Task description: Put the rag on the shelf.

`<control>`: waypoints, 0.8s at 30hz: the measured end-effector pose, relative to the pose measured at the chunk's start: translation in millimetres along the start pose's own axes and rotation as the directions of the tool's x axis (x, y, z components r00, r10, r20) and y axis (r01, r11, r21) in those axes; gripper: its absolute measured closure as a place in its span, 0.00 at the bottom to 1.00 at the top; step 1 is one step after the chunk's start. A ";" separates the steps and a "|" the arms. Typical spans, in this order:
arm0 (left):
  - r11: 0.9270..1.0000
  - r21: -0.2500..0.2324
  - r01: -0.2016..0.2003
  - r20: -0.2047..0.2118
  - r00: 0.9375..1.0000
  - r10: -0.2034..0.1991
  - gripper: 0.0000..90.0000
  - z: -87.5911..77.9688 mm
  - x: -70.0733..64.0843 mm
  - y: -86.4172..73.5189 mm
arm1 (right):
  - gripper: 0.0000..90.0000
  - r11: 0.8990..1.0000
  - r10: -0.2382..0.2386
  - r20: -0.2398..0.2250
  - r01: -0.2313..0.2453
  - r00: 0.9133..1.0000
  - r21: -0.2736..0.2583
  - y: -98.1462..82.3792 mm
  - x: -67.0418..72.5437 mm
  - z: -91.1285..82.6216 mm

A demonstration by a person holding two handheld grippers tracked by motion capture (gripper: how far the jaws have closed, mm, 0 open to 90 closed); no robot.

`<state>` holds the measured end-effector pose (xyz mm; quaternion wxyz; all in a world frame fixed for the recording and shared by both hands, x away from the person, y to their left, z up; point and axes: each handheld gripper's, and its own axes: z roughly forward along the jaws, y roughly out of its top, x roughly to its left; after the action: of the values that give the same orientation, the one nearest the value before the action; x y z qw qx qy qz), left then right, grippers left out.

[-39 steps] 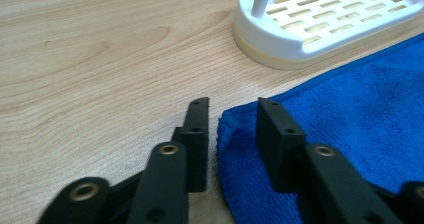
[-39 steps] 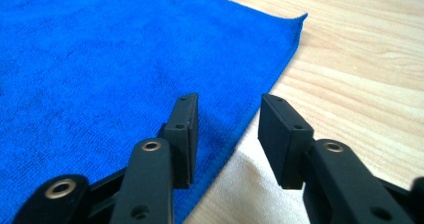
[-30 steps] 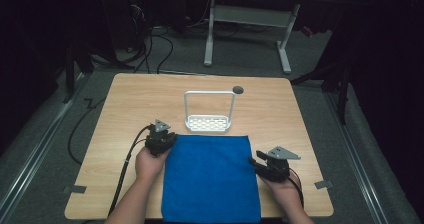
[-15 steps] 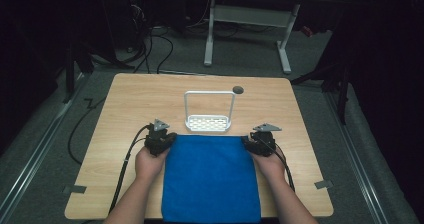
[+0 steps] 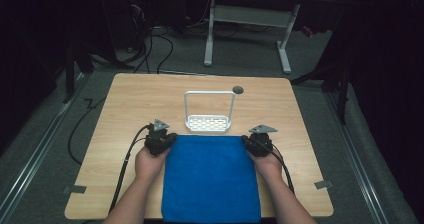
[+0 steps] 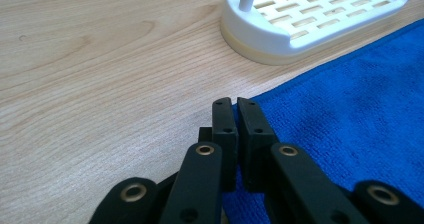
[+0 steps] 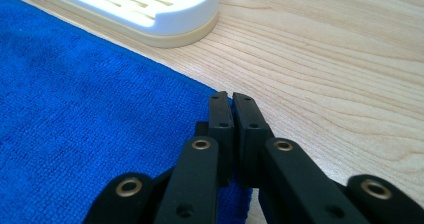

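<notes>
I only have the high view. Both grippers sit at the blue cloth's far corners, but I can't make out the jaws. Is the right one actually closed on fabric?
Observer: Yes. In the right gripper view the right gripper is shut, with a sliver of the blue cloth showing between its jaw tips.
Operator: And the left one?
Observer: The left gripper is shut too, right at the cloth's corner. The edge runs in under its jaws, but I cannot tell whether fabric is caught.
</notes>
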<state>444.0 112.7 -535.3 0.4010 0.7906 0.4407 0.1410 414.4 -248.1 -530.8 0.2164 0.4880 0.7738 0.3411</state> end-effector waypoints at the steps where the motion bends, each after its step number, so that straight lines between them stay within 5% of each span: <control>1: 1.000 0.000 -0.004 0.004 1.000 0.004 0.97 -0.1 -0.2 -0.1 | 0.99 1.000 -0.003 0.002 0.003 1.000 0.000 0.1 0.4 -0.1; 5: 0.999 -0.015 -0.047 0.017 0.999 0.048 0.97 -3.0 -3.7 -2.1 | 0.99 0.998 -0.015 0.022 0.016 1.000 -0.059 0.7 4.2 -12.4; 10: 0.990 -0.091 -0.112 0.013 0.993 0.113 0.97 -13.0 -12.4 -7.2 | 0.99 0.988 -0.011 0.016 0.013 1.000 -0.155 -1.7 11.3 -33.0; 15: 0.990 -0.134 -0.041 0.045 0.998 0.048 0.98 -21.4 -11.6 -7.1 | 0.99 0.981 -0.019 -0.013 0.016 1.000 -0.192 -3.7 16.3 -43.2; 24: 0.971 -0.238 -0.037 0.035 0.998 0.047 0.97 -47.5 -19.7 -2.2 | 0.99 0.968 -0.045 -0.020 0.039 0.999 -0.246 -1.4 22.2 -61.5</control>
<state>404.1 121.6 -504.1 0.4981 0.7489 0.3959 0.1851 362.9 -247.9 -490.4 0.2727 0.4365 0.7384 0.4357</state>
